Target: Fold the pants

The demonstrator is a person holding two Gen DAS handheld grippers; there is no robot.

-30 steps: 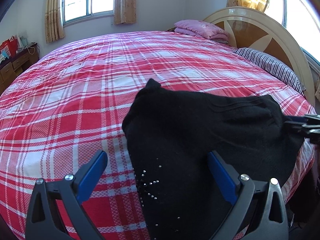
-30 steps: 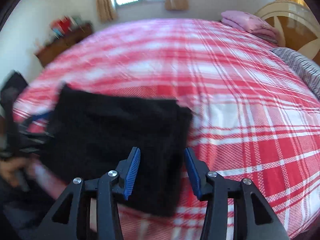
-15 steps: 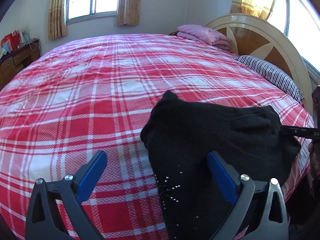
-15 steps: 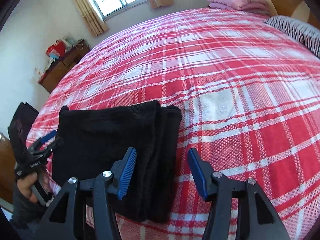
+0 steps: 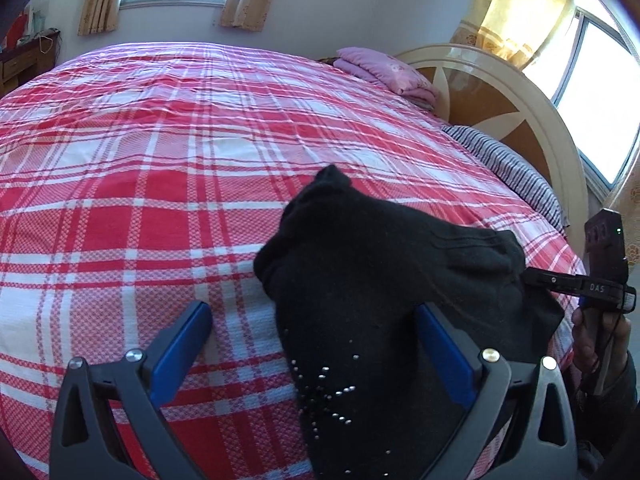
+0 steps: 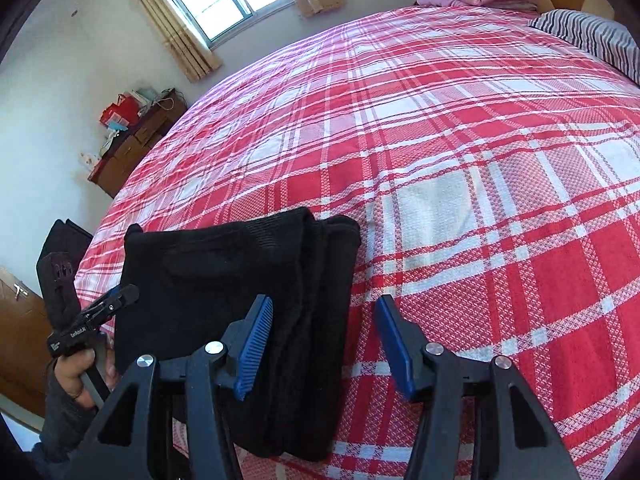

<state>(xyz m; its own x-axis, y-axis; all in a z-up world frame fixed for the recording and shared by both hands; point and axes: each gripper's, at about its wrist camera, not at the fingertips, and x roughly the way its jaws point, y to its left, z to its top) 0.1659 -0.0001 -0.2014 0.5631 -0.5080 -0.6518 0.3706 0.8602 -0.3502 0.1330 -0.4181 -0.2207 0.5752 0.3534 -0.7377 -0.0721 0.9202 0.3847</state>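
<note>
The black pants (image 6: 224, 280) lie folded into a thick rectangle near the front edge of the red plaid bed (image 6: 460, 152). Silver studs dot their near end (image 5: 328, 384). My right gripper (image 6: 324, 340) hovers open over the pants' right folded edge, its left pad above the cloth and its right pad above bare bedspread. My left gripper (image 5: 316, 344) stands wide open over the pants' (image 5: 380, 280) left end, gripping nothing. Each gripper shows in the other's view: the left one (image 6: 108, 308) at the pants' left side, the right one (image 5: 576, 284) at their right side.
A folded pink quilt (image 5: 384, 72) and a striped pillow (image 5: 508, 168) lie by the headboard (image 5: 520, 120) at the far right. A wooden dresser (image 6: 132, 148) with clutter stands by the wall left of the bed. The person's hands (image 6: 76, 372) hold the gripper handles.
Both grippers have shifted a little and rolled, so the pants sit differently in each view. The right gripper's jaws stand slightly wider than a second ago. The pants have stayed put.
</note>
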